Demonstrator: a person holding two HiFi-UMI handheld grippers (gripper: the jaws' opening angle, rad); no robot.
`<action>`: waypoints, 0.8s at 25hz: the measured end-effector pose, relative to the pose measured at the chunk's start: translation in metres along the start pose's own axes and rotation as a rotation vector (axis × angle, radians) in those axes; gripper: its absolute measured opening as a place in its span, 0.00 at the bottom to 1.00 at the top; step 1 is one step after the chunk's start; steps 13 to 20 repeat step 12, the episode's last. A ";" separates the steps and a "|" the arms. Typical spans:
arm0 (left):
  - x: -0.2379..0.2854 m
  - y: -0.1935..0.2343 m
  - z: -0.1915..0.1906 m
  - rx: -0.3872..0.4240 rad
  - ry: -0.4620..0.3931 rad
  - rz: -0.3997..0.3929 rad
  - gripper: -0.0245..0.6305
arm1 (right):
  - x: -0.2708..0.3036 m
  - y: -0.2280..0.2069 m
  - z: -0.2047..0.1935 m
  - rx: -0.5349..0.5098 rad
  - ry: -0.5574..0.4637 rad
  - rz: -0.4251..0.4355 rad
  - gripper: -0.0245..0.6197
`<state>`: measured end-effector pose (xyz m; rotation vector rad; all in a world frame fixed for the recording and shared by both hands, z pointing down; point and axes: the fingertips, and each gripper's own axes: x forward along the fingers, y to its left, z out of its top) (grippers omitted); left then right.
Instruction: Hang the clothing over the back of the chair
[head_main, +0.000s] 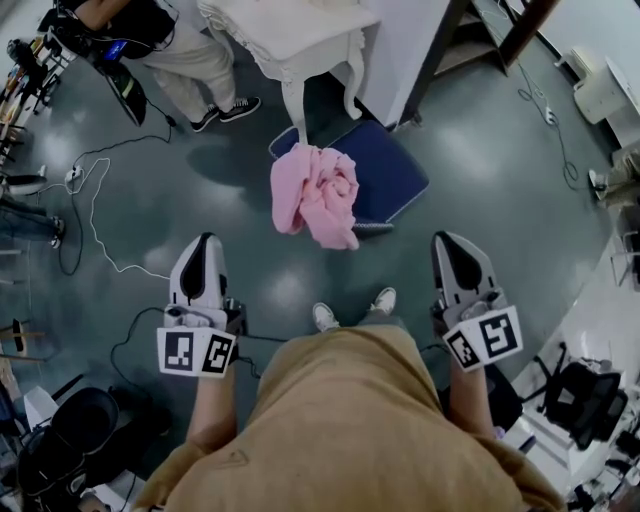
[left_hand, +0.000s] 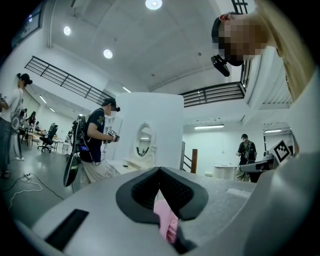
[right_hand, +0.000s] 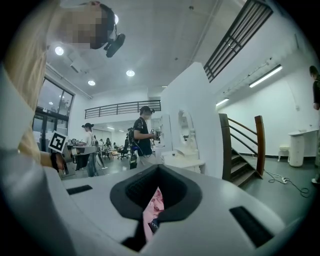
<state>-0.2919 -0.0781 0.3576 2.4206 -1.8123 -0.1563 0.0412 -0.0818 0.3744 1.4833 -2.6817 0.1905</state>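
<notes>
Head view, left to right. White cable (head_main: 93, 228) snakes over the dark floor (head_main: 200, 180) at far left. A bystander (head_main: 185, 50) stands top left.

Left gripper (head_main: 207, 240) is held out low over the floor and points toward the chair. Its jaws are clenched tip to tip with nothing between them, and its marker cube (head_main: 195, 352) sits at the rear. It is well apart from the clothing. In the left gripper view the pads meet at the tip, and a strip of pink shows through the slot below them. That strip is the far-off garment, not a hold.

A white dressing table (head_main: 290, 30) is at top centre. Just below it the pink clothing (head_main: 315, 195) lies bunched on the near left edge of the navy chair (head_main: 395, 165) seat and spills partly over that edge. It is not on the chair back. The chair is just beside the dressing table legs. The wearer's two white shoes (head_main: 325, 315) are below the garment, between the two grippers.

Right gripper (head_main: 445, 240) is level with the left one and also points at the chair, with its marker cube (head_main: 485, 338) at the rear. Its jaws are also clenched and hold nothing. The right gripper view shows the same closed tip and the same pink sliver beyond it. This gripper is also clear of the clothing.
</notes>
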 end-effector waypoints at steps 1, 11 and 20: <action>0.000 0.001 0.000 -0.002 -0.003 -0.003 0.04 | 0.001 0.001 0.001 -0.002 -0.002 0.000 0.04; -0.009 0.013 0.007 -0.014 -0.032 -0.009 0.04 | 0.010 0.024 0.010 -0.038 -0.007 0.009 0.04; -0.010 0.015 0.008 -0.014 -0.032 -0.011 0.04 | 0.011 0.026 0.011 -0.041 -0.008 0.010 0.04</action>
